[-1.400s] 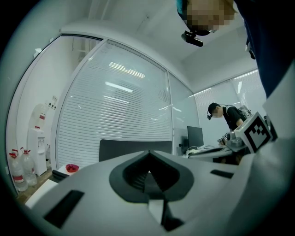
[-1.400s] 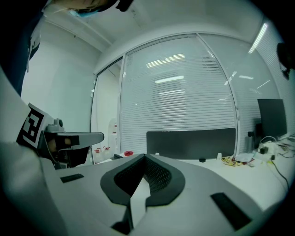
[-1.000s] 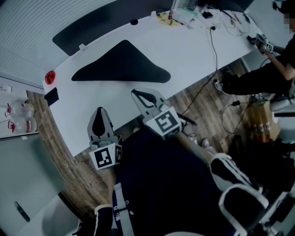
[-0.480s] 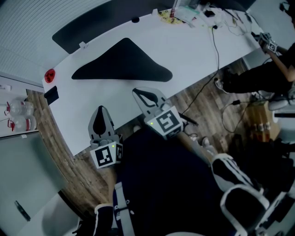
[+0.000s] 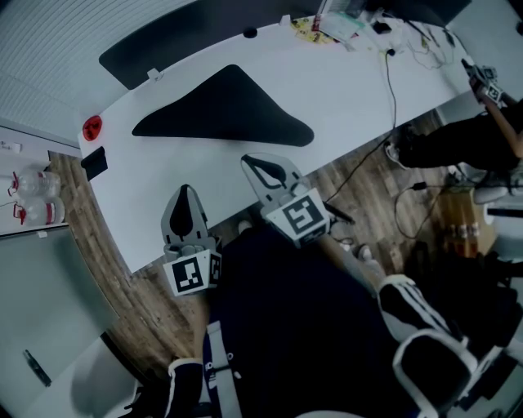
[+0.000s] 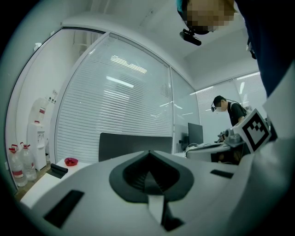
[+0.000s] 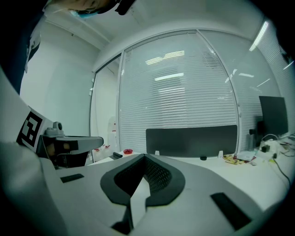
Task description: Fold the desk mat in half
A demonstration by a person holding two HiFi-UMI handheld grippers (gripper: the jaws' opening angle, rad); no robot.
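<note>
The black desk mat (image 5: 225,114) lies on the white desk (image 5: 343,90), folded over into a flat triangular shape with its point toward the far edge. My left gripper (image 5: 185,192) hangs at the desk's front edge, left of the mat, shut with nothing in it. My right gripper (image 5: 249,162) is also shut and empty, with its tip just short of the mat's near edge. In both gripper views the jaws meet at the tip, and the mat itself is hidden behind them.
A dark partition panel (image 5: 163,41) runs along the desk's far side. A red object (image 5: 91,126) and a black item (image 5: 94,162) sit at the left end. Clutter (image 5: 335,24) and a cable (image 5: 391,82) occupy the right. A person (image 5: 482,131) works at the far right.
The head view has drifted slightly. Both grippers and the mat stand as before.
</note>
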